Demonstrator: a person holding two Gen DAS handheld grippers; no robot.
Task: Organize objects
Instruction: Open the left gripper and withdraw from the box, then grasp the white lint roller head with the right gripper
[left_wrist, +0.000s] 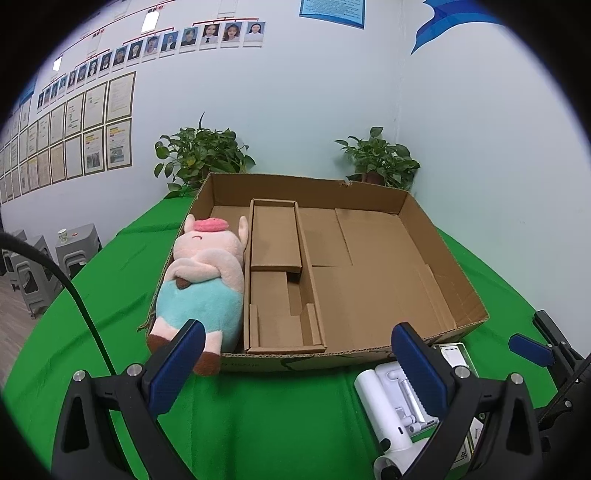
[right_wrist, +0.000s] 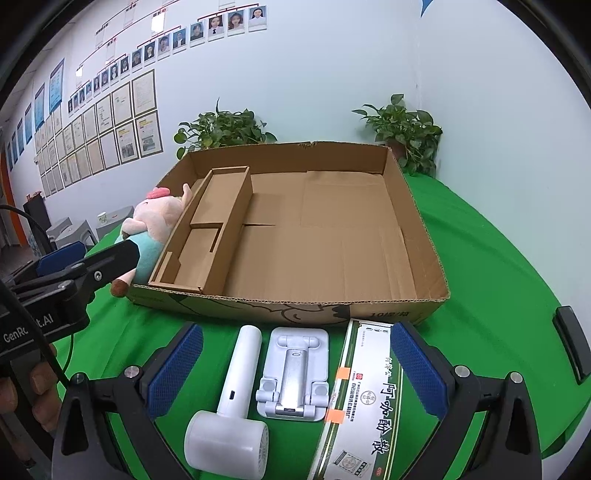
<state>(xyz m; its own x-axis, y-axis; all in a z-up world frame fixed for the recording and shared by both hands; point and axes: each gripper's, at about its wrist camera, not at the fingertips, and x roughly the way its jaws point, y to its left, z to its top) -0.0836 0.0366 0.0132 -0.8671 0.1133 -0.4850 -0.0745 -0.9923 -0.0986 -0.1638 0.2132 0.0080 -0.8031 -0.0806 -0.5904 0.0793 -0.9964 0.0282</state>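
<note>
A shallow cardboard box (left_wrist: 447, 280) (right_wrist: 424, 258) with a narrow inner divider tray (left_wrist: 275, 236) (right_wrist: 221, 199) sits on the green table. A pink and teal plush pig (left_wrist: 207, 280) (right_wrist: 155, 218) lies in the box's left compartment, feet over the front edge. My left gripper (left_wrist: 295, 354) is open, just in front of the pig's feet. In front of the box lie a white hair dryer (right_wrist: 236, 402) (left_wrist: 384, 410), a white folding phone stand (right_wrist: 293, 373) (left_wrist: 406, 391) and a green-edged medicine box (right_wrist: 365, 398). My right gripper (right_wrist: 295, 362) is open above them.
Two potted plants (left_wrist: 199, 151) (left_wrist: 380, 158) stand behind the box against the wall. Grey stools (left_wrist: 77, 243) stand on the floor to the left. The left gripper (right_wrist: 74, 258) shows in the right wrist view beside the pig.
</note>
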